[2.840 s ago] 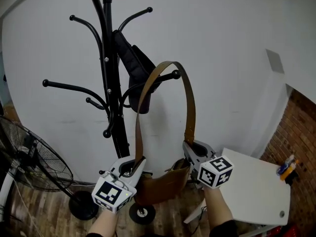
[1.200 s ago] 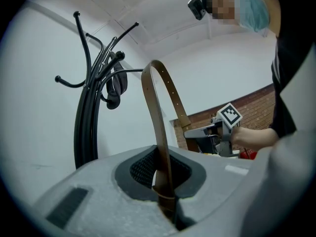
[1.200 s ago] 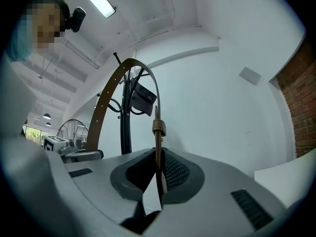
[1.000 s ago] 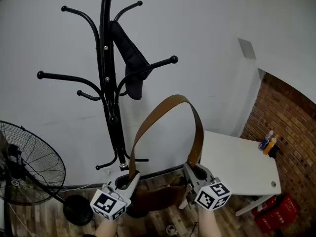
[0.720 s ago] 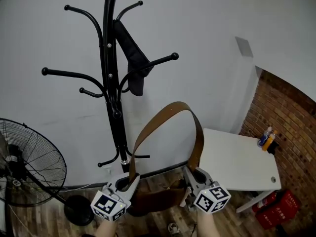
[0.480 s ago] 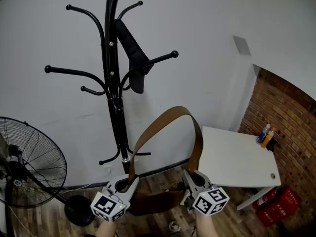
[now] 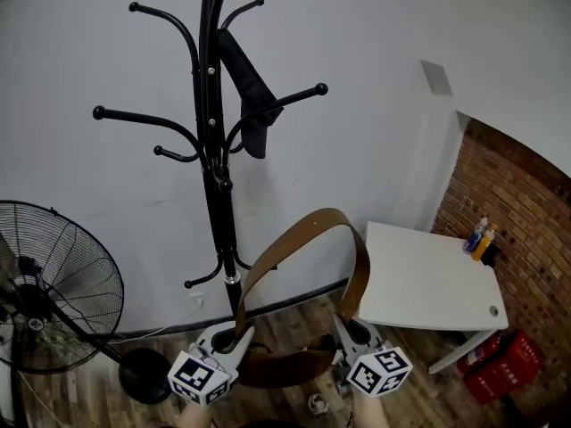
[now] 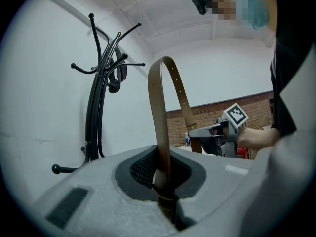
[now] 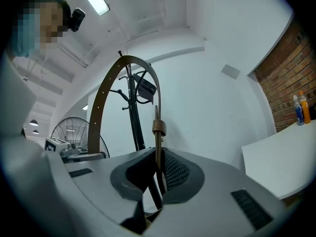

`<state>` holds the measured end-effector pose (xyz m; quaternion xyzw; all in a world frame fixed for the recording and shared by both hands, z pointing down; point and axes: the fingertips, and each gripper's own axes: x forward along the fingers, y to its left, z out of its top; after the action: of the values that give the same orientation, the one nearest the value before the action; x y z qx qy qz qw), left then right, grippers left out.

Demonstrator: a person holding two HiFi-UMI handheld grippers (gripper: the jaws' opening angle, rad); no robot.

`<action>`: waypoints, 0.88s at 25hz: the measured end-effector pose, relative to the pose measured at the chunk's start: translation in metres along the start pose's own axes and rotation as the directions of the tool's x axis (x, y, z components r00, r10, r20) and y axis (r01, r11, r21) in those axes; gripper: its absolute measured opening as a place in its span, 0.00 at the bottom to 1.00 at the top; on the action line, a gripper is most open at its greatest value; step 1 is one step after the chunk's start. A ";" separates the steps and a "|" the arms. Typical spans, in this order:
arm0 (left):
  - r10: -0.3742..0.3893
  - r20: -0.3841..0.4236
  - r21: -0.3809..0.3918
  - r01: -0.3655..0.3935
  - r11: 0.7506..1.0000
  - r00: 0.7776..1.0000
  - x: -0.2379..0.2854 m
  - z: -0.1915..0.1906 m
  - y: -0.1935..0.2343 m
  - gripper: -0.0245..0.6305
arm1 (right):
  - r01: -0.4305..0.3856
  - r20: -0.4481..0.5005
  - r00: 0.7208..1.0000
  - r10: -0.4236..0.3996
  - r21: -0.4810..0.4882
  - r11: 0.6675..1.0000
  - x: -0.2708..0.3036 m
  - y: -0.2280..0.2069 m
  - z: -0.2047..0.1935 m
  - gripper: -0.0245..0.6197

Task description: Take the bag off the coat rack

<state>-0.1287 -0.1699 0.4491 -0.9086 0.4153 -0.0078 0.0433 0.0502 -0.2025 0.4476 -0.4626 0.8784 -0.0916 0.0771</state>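
Already off coat rack (image 7: 219, 205), bag (image 7: 285, 369) hangs between left tool (image 7: 235, 338), right tool (image 7: 349, 329); both pinch strap (image 7: 303, 230).

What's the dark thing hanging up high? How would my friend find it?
Find the tall black coat rack by the white wall. Near its top, on the right, hangs a long flat black bag. It is the only thing on the hooks; the brown bag is down low, off the rack.

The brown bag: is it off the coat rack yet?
Done: the brown leather bag hangs clear of the black metal coat rack, its strap on no hook. In hand: left gripper and right gripper each clamp the strap. Left: probably just setting it down.
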 end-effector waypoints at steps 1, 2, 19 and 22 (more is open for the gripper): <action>-0.002 -0.003 -0.003 0.002 1.000 1.000 -0.002 -0.002 -0.002 0.06 | 0.003 -0.003 1.000 -0.002 0.001 1.000 -0.002 0.001 -0.003 0.08; -0.005 -0.006 -0.004 0.005 1.000 1.000 -0.005 -0.005 -0.003 0.06 | 0.005 -0.006 1.000 -0.005 0.002 1.000 -0.003 0.003 -0.006 0.08; -0.018 -0.054 -0.043 0.016 0.999 0.998 -0.031 -0.032 -0.012 0.06 | 0.036 -0.075 0.997 -0.035 0.008 0.999 -0.021 0.023 -0.049 0.08; -0.019 -0.060 -0.046 0.016 0.999 0.998 -0.032 -0.035 -0.013 0.06 | 0.033 -0.087 0.996 -0.033 0.005 0.999 -0.021 0.025 -0.052 0.08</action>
<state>-0.1416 -0.1394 0.4859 -0.9123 0.4086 -0.0262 0.0100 0.0308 -0.1663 0.4933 -0.4724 0.8729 -0.1156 0.0386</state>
